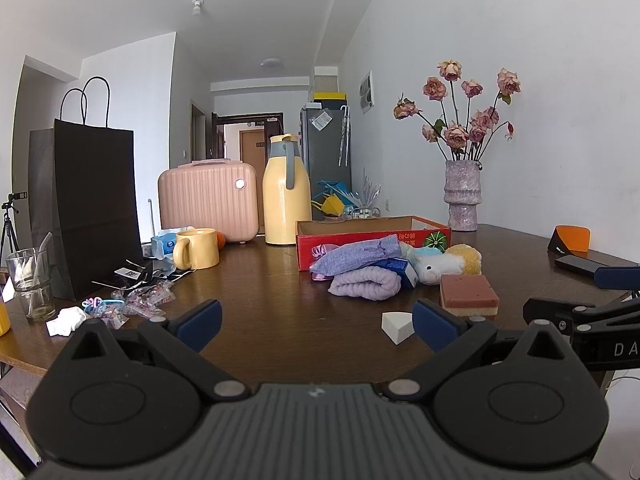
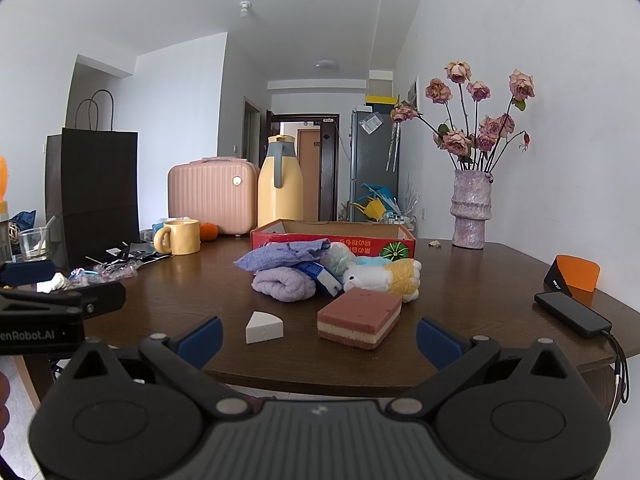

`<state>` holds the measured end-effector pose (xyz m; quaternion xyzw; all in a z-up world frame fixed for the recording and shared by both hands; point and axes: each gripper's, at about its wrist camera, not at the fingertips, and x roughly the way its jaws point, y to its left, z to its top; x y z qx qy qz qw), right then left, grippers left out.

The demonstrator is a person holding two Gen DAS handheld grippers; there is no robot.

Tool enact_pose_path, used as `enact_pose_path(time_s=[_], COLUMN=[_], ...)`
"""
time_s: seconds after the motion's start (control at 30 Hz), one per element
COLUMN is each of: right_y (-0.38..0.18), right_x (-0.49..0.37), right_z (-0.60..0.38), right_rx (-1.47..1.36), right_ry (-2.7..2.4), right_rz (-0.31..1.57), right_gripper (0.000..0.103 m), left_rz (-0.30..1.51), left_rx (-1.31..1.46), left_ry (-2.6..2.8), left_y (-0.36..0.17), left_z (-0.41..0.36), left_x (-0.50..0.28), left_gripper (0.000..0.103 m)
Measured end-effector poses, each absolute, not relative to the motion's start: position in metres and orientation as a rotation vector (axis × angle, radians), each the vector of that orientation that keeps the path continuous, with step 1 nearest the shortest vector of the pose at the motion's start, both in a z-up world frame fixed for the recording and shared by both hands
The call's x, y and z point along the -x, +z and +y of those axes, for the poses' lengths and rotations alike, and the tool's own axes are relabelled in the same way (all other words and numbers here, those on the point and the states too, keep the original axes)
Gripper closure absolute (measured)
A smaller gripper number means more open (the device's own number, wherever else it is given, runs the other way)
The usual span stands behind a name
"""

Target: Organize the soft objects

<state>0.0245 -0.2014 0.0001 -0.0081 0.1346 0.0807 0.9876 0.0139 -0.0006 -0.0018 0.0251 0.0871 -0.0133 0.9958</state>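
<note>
A pile of soft things lies on the brown table (image 2: 192, 300) before a red cardboard box (image 2: 332, 236): a purple pouch (image 2: 286, 258), a rolled lilac towel (image 2: 282, 285), a white and yellow plush toy (image 2: 384, 276), a blue packet (image 2: 320, 274). A layered pink sponge (image 2: 360, 318) and a white wedge sponge (image 2: 264, 327) lie nearer. My right gripper (image 2: 318, 336) is open and empty at the table's near edge, short of the sponges. My left gripper (image 1: 316, 322) is open and empty, left of the wedge sponge (image 1: 396, 326) and the pink sponge (image 1: 470, 294).
A yellow mug (image 1: 196, 249), yellow jug (image 1: 286, 194), pink case (image 1: 208, 198), black paper bag (image 1: 86, 208), glass (image 1: 30, 282) and small clutter stand at the left. A vase of roses (image 2: 472, 212) stands at the back right. A phone (image 2: 572, 314) and orange stand (image 2: 574, 274) lie at the right.
</note>
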Motion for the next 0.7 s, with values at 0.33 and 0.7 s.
enact_pose_path(time_s=[0.33, 0.7], right_y=[0.0, -0.014], right_x=[-0.029, -0.107], right_z=[-0.209, -0.267], right_rx=[0.042, -0.089], right_ry=[0.146, 0.132], right_rz=[0.226, 0.324], right_gripper=[0.0, 0.002], left_rz=[0.157, 0.316], left_rx=[-0.063, -0.041], left_ry=[-0.049, -0.211], left_y=[0.0, -0.011], left_z=[-0.005, -0.045], left_x=[-0.032, -0.097], left_gripper=[0.0, 0.0])
